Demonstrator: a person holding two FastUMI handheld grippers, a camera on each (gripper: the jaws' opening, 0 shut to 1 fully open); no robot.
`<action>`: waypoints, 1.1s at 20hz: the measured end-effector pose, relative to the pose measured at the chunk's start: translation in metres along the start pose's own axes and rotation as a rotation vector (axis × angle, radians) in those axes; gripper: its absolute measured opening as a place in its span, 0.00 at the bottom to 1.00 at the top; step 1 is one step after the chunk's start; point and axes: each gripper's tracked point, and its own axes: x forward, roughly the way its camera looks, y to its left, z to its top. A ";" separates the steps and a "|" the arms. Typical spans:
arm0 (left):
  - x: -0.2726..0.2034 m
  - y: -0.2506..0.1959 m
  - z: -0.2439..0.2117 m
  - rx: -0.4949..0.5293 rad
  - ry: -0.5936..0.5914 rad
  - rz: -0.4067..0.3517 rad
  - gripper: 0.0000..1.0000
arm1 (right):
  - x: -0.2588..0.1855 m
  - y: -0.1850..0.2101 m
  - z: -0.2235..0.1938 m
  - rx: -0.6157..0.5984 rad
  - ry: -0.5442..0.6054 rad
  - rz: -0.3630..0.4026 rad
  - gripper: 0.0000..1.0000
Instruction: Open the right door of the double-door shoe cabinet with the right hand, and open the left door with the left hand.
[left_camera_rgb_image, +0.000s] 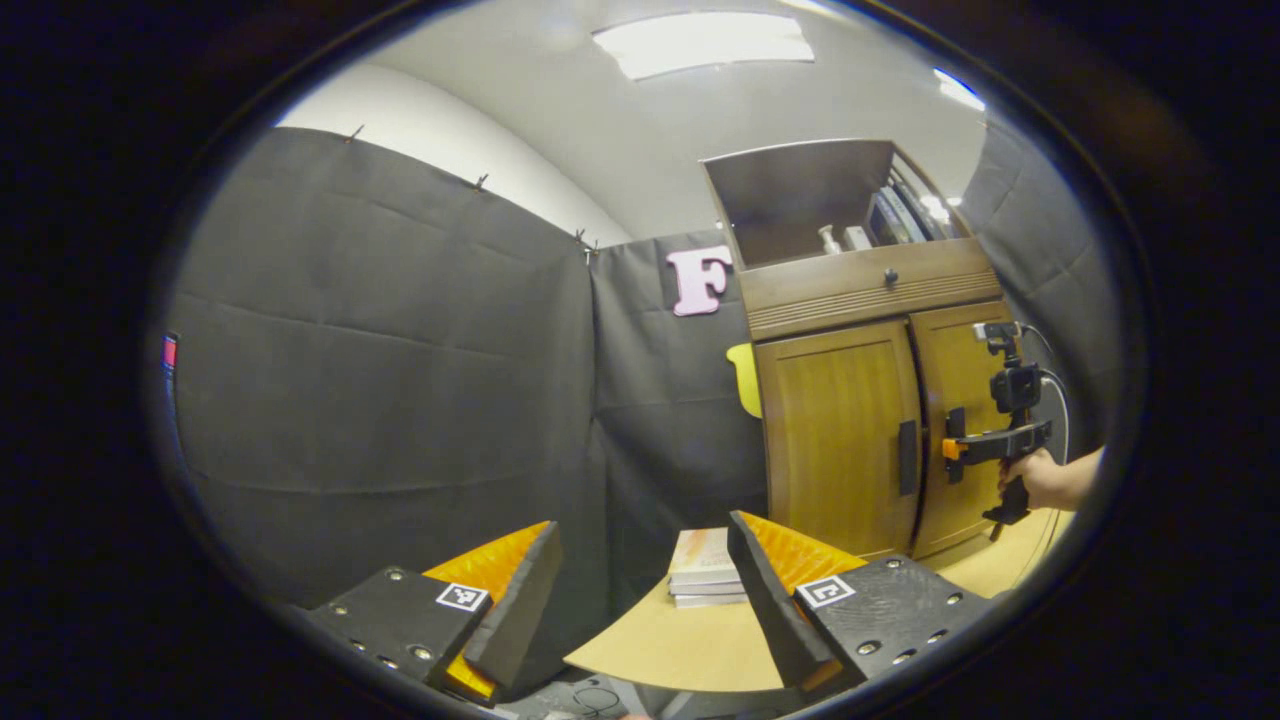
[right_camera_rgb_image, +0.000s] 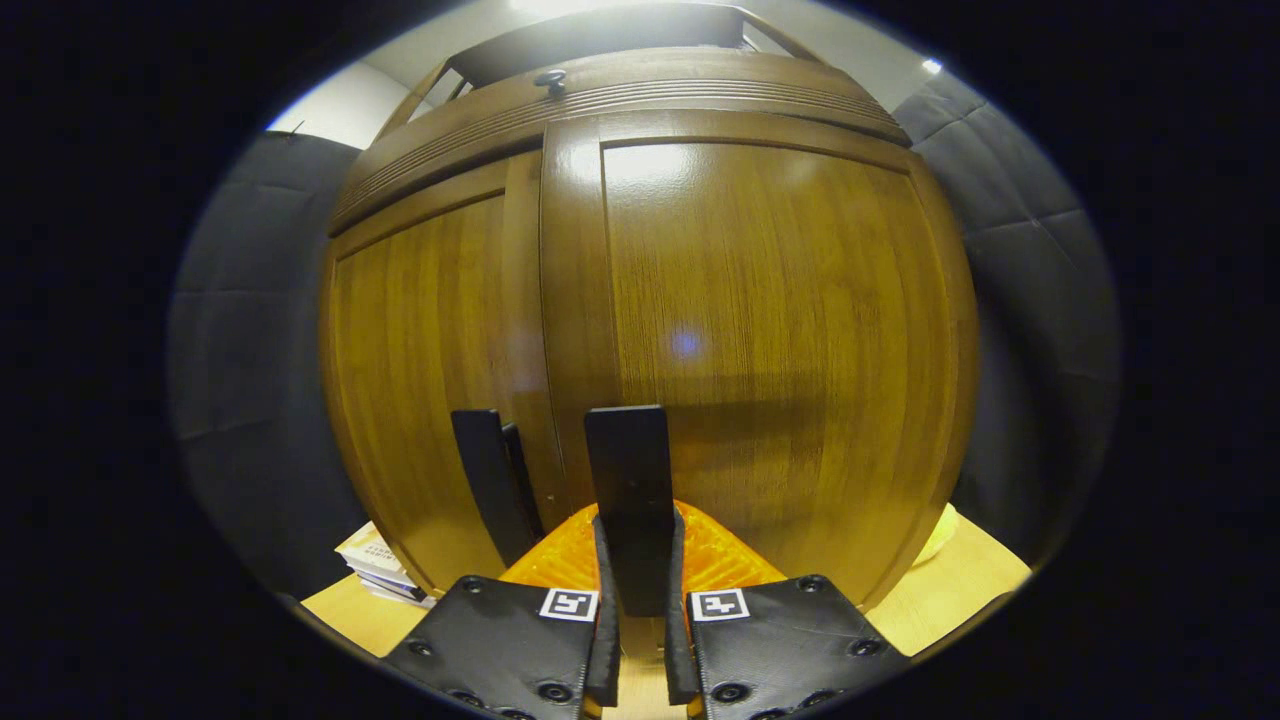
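Stack of books (left_camera_rgb_image: 704, 570) lies on the wooden table (left_camera_rgb_image: 680, 650). Ceiling light panel (left_camera_rgb_image: 703, 43) is lit overhead.

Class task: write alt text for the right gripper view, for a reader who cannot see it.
The right gripper is closed on the right door's handle of a wooden cabinet. Both doors look shut; the left door's handle stands free beside it. Books lie on the table at lower left.
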 end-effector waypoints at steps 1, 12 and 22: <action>0.000 -0.001 0.001 -0.005 -0.003 -0.012 0.98 | -0.007 -0.001 -0.001 -0.004 -0.004 0.004 0.20; 0.002 -0.014 0.005 -0.063 -0.032 -0.160 0.98 | -0.084 -0.026 -0.008 -0.021 -0.004 -0.006 0.20; -0.002 -0.030 0.012 -0.070 -0.035 -0.279 0.98 | -0.142 -0.065 -0.009 0.011 0.018 -0.030 0.20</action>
